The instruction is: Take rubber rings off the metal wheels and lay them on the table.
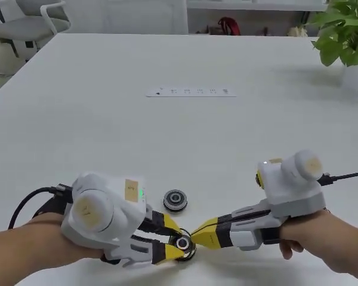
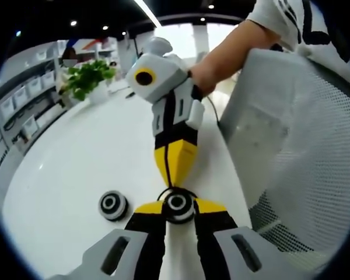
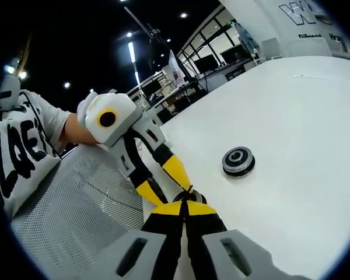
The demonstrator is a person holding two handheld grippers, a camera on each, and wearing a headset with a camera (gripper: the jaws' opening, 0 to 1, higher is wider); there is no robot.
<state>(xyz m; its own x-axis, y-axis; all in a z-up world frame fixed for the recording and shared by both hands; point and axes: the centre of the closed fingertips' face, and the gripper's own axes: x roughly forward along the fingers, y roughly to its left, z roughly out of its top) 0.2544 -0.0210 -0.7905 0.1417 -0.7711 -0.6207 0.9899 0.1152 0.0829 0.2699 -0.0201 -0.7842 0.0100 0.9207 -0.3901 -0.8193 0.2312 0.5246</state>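
At the near edge of a smooth white surface (image 1: pixel 167 137), the left tool (image 1: pixel 180 243) is clamped on a small round metal wheel (image 2: pixel 178 205), one yellow-tipped jaw on either side of it. The right tool (image 1: pixel 195 233) meets it head-on. Its jaws are pressed together and its tips rest at the wheel's dark rim. From the head view the wheel is half hidden behind the crossing yellow tips. In the right gripper view it is almost wholly covered by that tool's own jaws. The left gripper view shows a black rubber ring (image 2: pixel 178 219) around a pale inner disc, but whether the right tool's tips have caught any rubber is too small to tell.

A second wheel (image 1: pixel 175 200) lies flat just beyond the tools, apart from both, with a dark band around a silvery hub. The person's forearms (image 1: pixel 24 250) run off the lower edge behind the bulky white tool housings. A pale flat strip (image 1: pixel 191 92) lies farther back, its markings unreadable. A leafy plant (image 1: pixel 345 30) is cut off at the top right corner, and a grey mesh chair (image 2: pixel 297 146) is partly seen behind the tools.
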